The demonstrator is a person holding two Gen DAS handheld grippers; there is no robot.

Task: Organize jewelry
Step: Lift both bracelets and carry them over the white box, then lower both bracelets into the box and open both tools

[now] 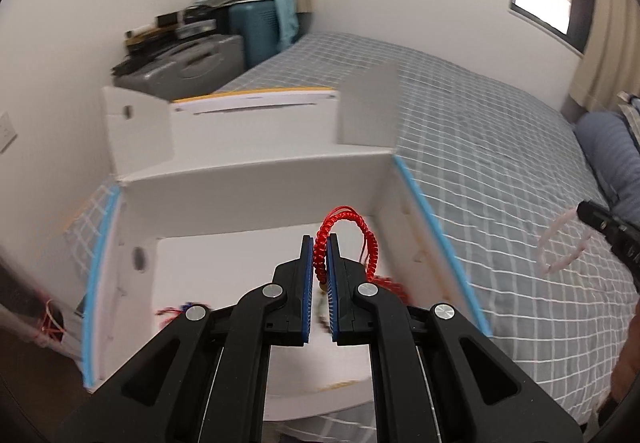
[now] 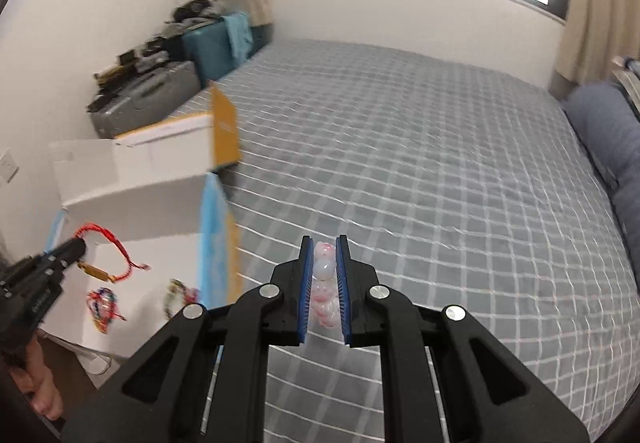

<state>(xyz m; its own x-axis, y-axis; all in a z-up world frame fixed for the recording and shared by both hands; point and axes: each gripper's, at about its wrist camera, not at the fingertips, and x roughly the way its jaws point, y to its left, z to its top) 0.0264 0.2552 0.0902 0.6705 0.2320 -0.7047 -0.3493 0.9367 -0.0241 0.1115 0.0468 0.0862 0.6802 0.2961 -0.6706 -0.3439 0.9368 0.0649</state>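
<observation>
Red braided cord bracelet [image 1: 340, 239] pinched in the left gripper [image 1: 319, 283], jaws nearly shut on the cord, loop sticking up past the blue pads. It hangs over the open white cardboard box [image 1: 260, 179] on the bed [image 1: 480, 147]. Judged light, floppy and non-fragile; the braid gives grip, so a pinch anywhere on the cord works, but loose tails may snag on a pad when let go. A small gold tube charm dangles off it, so best to hold the cord, not the charm.

Pink-white bead bracelet [image 2: 325, 283] clamped in the right gripper [image 2: 324, 283], jaws closed tight on the beads, carried over the checked bedspread, to the right of the box. Beads look smooth and round, likely slippery and probably on elastic; could roll out of a loose pinch. Safest hold is across 2 or 3 beads flat between the pads, as now.

View differences:
- Left wrist view shows the box's inner floor and back wall straight ahead, plus the bead bracelet as a blurred ring at far right; the charm is mostly hidden behind the pads.
- Right wrist view shows the red bracelet side-on with its charm, and 2 more pieces already lying in the box: a multicolour bracelet [image 2: 102, 305] and another blurred one [image 2: 180, 297]. It also shows a bare hand at the lower left edge.
</observation>
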